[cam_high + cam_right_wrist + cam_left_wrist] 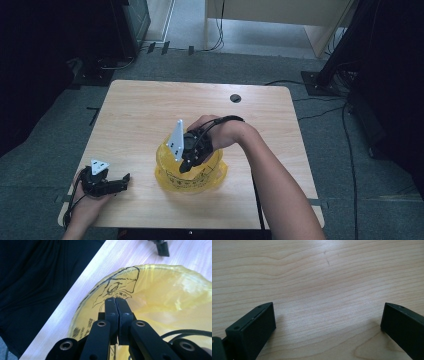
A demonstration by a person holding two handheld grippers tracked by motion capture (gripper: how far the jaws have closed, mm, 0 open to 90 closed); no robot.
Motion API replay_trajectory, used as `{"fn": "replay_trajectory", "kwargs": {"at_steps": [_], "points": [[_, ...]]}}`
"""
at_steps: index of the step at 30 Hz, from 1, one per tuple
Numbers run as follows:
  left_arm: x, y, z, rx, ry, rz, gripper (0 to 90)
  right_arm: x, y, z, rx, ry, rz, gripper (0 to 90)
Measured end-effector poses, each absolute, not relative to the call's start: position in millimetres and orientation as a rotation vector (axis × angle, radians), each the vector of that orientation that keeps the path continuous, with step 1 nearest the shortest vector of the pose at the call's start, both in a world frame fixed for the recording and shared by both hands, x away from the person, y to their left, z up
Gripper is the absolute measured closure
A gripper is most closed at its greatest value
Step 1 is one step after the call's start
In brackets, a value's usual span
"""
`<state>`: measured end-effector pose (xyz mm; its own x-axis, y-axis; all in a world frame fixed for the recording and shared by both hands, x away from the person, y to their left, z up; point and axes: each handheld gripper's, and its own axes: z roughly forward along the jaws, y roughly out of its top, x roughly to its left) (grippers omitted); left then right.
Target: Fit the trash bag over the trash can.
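Note:
A yellow plastic bag [192, 172] with black print lines a round container in the middle of the table [150, 110]. My right gripper [185, 167] reaches into the bag's near-left side. In the right gripper view its jaws [115, 301] are pressed together on a wrinkle of the yellow bag [170, 297] just inside the rim. My left gripper [122, 182] rests on the table's near-left corner, well clear of the bag. Its jaws stand wide apart [329, 315] over bare wood, with nothing between them.
A small dark round hole [235, 98] sits near the table's far edge. The near table edge [75, 290] runs close beside the bag. Cables and dark equipment stands lie on the grey floor around the table.

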<state>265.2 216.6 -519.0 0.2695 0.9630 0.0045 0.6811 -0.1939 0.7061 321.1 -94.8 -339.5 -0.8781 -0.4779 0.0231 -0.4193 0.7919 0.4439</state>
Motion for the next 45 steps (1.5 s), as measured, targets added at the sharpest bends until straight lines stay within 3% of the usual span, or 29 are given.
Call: {"fn": "replay_trajectory", "kwargs": {"at_steps": [7,28,37,45], "points": [[265.2,216.7,-519.0,1.953,1.478,0.617,0.0,316.8,-116.9,-323.1,0.702,-2.857,-0.734,88.8],[265.2,216.6,-519.0,1.953,1.479,0.616,0.0,301.4,-166.8,-319.8,0.597,-2.827,-0.941,50.7],[265.2,216.7,-519.0,1.954,1.478,0.617,0.0,292.3,-188.5,-329.8,0.463,-2.803,-1.03,45.0],[265.2,216.6,-519.0,1.952,1.479,0.617,0.0,282.0,-202.6,-340.8,0.309,-2.819,-1.169,32.8]]}}
